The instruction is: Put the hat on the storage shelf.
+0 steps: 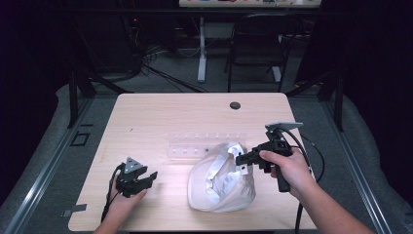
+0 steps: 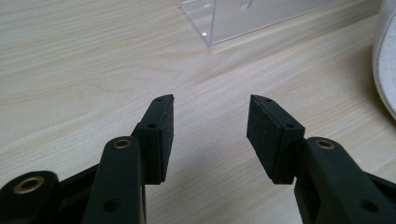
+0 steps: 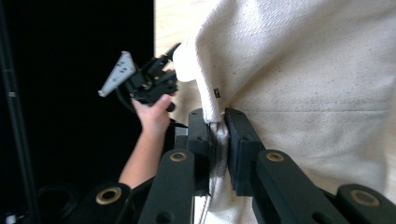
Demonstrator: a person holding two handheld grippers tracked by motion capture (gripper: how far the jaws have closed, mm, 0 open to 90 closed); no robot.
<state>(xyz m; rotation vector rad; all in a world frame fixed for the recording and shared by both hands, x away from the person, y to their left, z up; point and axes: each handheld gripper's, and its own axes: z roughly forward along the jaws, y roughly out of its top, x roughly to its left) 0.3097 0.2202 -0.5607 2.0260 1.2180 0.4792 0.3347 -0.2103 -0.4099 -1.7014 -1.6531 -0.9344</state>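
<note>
High view: a cream canvas tote bag point(image 1: 221, 180) lies slumped on the near right part of the wooden counter point(image 1: 160, 117), its white straps point(image 1: 219, 168) looped loosely across the top. The right gripper point(image 1: 242, 161) is held at the bag's upper right edge, jaws pressed onto the cloth there. The left gripper point(image 1: 146, 179) rests low over the near left of the counter, well apart from the bag. A clear plastic rack point(image 1: 195, 146) lies flat just beyond the bag. Left gripper view: the jaws stand spread with nothing between them, bare wood beneath; the corner of the clear rack sits at the far edge and the bag's pale rim point(image 2: 385, 60) enters at the right. Right gripper view: the jaws are pinching a fold of the bag's hem or strap base point(image 3: 215, 135); the weave is coarse, off-white with fine specks, and a small dark tag sits on the seam just above the pinch. The left gripper and the hand holding it appear beyond the cloth. Judgement: the step in hand is taking hold of the bag at its mouth, one side secured. The next move likely calls for the left gripper to travel right and take the opposite edge, so the limp cloth can be lifted or opened evenly without bunching.
</note>
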